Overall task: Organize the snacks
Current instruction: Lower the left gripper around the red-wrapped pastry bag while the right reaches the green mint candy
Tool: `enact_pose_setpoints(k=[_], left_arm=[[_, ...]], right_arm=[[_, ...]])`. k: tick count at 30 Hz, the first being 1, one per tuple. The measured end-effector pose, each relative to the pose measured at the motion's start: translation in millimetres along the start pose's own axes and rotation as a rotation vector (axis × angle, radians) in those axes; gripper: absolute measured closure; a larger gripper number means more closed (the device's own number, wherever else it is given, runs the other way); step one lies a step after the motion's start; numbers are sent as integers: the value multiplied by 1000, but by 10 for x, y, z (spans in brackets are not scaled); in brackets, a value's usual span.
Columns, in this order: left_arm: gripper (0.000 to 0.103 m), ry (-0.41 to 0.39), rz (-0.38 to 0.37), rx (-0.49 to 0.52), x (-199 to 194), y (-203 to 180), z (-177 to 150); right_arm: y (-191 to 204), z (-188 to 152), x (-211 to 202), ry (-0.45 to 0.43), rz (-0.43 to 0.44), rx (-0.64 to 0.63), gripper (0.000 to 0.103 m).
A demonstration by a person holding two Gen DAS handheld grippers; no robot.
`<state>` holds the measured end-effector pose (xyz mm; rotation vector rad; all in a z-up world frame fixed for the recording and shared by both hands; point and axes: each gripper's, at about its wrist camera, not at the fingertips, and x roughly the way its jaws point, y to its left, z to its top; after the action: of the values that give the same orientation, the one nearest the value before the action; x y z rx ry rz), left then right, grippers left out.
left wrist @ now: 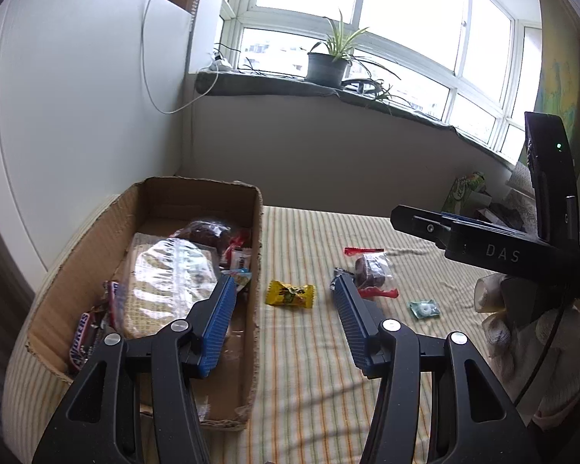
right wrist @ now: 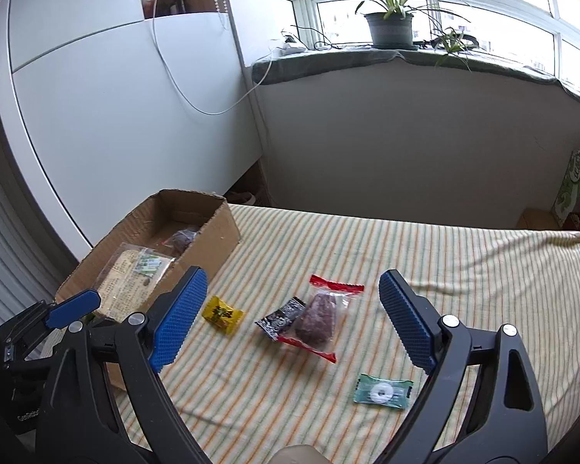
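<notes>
Left wrist view: left gripper (left wrist: 286,282) spread wide and holding nothing, one blue finger (left wrist: 220,313) over the cardboard box (left wrist: 253,255), the other over the striped cloth (left wrist: 317,367). Inside the box: a clear-wrapped wafer pack (left wrist: 166,278), Snickers bars (left wrist: 83,338) at the near corner, a dark wrapped cake (left wrist: 208,230) toward the far end. Yellow candy (left wrist: 290,294) on the cloth just beside the box wall, between the two fingers. Further right, a red-edged clear packet (left wrist: 373,266) with a dark snack inside, then a small green mint packet (left wrist: 424,308).

Right wrist view: right gripper (right wrist: 294,294) likewise wide open and empty, above the cloth. Between its fingers, in a loose row: yellow candy, a black-and-white wrapper (right wrist: 280,317) touching the red-edged packet, the green mint nearest the right finger. Potted plant (right wrist: 392,27) on the windowsill behind.
</notes>
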<state>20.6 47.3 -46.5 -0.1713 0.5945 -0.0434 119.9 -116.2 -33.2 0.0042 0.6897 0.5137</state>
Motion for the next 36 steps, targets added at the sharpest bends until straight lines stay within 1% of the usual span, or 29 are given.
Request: enact_pose_setpoints(k=[5,12,13,15,18,20,22,26,32,36], left_arm=[[51,23,-40,23,91,-233,-17],[51,58,-77,19,287,-430,0],[51,64,-83,13,321,-448,4],[51,81,-100,5,401,-485,17],[51,113,-110,-9,571,-538,62],[51,138,-127,-29,700,-566,94],[51,156,-138,-46,807,-600,110],[51,196,-152,-54,1020,-659,120],[51,230,-134,-51,1205,-728,67],[51,237,-101,-19,1282,-813,69]], right_arm=[[-362,-83,-2,35,-20,58,10],[-703,-353,-52,99,-1,60,12],[-735,-394,-36,110,11,58,14],[-788,-446,28,137,44,57,31],[-893,-503,163,186,112,97,40],[-945,-508,247,214,164,131,41],[-955,-518,304,238,206,135,44],[-919,-574,345,264,175,97,44],[-840,-698,261,282,177,31,45],[-676,-761,251,293,156,-52,51]])
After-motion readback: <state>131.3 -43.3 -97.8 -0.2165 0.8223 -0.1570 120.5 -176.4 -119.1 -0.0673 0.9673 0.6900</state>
